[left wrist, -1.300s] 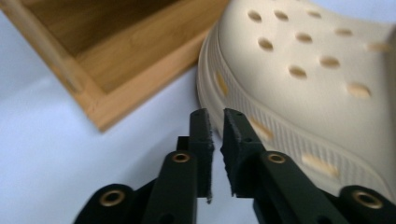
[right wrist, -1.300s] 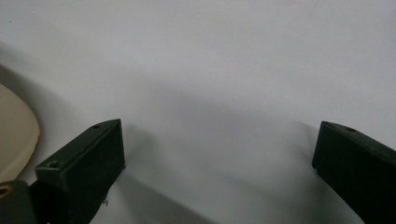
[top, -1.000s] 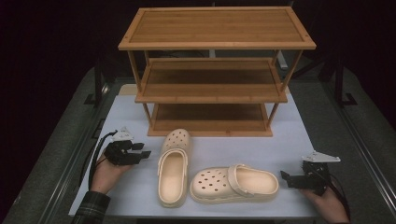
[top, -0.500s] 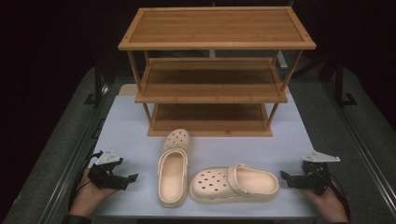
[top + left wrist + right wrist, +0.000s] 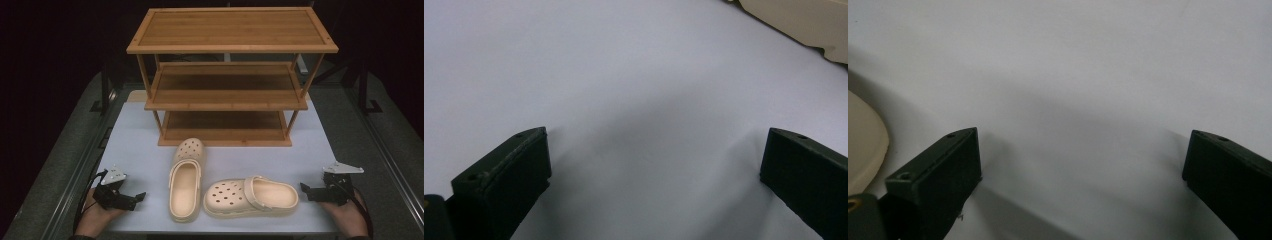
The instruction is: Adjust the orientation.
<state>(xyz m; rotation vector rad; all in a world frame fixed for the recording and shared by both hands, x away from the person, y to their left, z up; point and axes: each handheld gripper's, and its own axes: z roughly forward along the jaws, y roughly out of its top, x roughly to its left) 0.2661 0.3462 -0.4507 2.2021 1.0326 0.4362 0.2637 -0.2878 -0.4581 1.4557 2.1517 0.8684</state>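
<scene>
Two cream clogs lie on the white mat (image 5: 135, 145) in front of a wooden rack. One clog (image 5: 185, 180) points its toe at the rack. The other clog (image 5: 250, 196) lies crosswise with its heel to the right. My left gripper (image 5: 139, 197) rests low near the mat's front left corner, left of the first clog. Its jaws have just been opening and stand wide apart with nothing between them (image 5: 656, 160). A clog's edge (image 5: 804, 25) shows at the top right of that view. My right gripper (image 5: 305, 189) sits just right of the crosswise clog's heel (image 5: 863, 145), open and empty (image 5: 1080, 160).
A three-shelf wooden rack (image 5: 230, 75) stands at the back of the mat, all shelves bare. Dark table rails run along both sides. Bare mat lies between each gripper and the clogs.
The left hand has drawn back from beside the clog toward the front left corner and dropped lower, and its jaws have spread. The right hand and both clogs have stayed put.
</scene>
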